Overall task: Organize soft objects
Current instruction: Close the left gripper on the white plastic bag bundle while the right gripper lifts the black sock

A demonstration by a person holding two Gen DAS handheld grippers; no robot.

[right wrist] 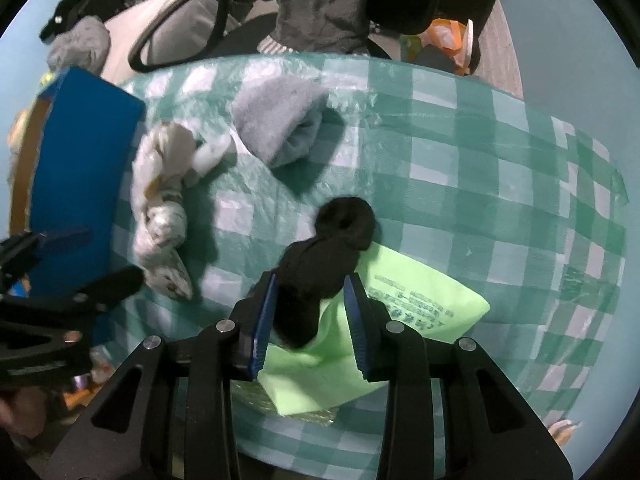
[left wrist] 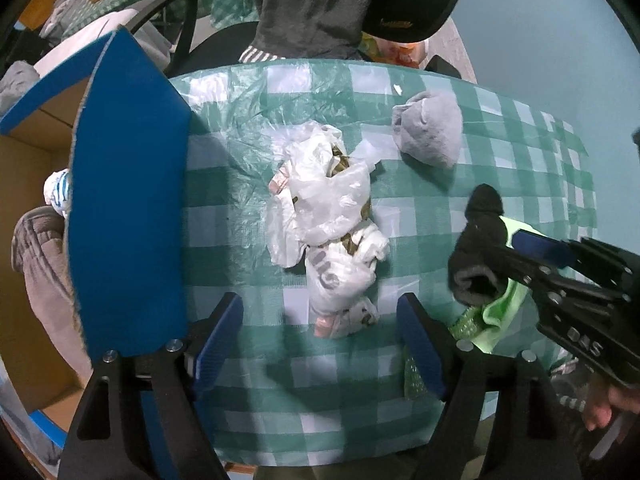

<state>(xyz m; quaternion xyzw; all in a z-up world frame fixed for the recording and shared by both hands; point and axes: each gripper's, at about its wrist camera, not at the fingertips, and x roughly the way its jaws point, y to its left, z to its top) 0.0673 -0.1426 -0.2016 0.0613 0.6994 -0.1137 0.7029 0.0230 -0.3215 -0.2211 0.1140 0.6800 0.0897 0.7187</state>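
"d&s" is printed on the right gripper.

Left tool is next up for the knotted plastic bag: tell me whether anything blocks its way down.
Nothing visible blocks it. The left tool hangs open above the knotted plastic bag, with only checked tablecloth between its fingers. The right tool, gripping the black sock, is off to the side.

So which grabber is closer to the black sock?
Right. The right gripper has the black sock between its fingers, above the green cloth. The left gripper hangs open over the white plastic bag bundle, off to the sock's side.
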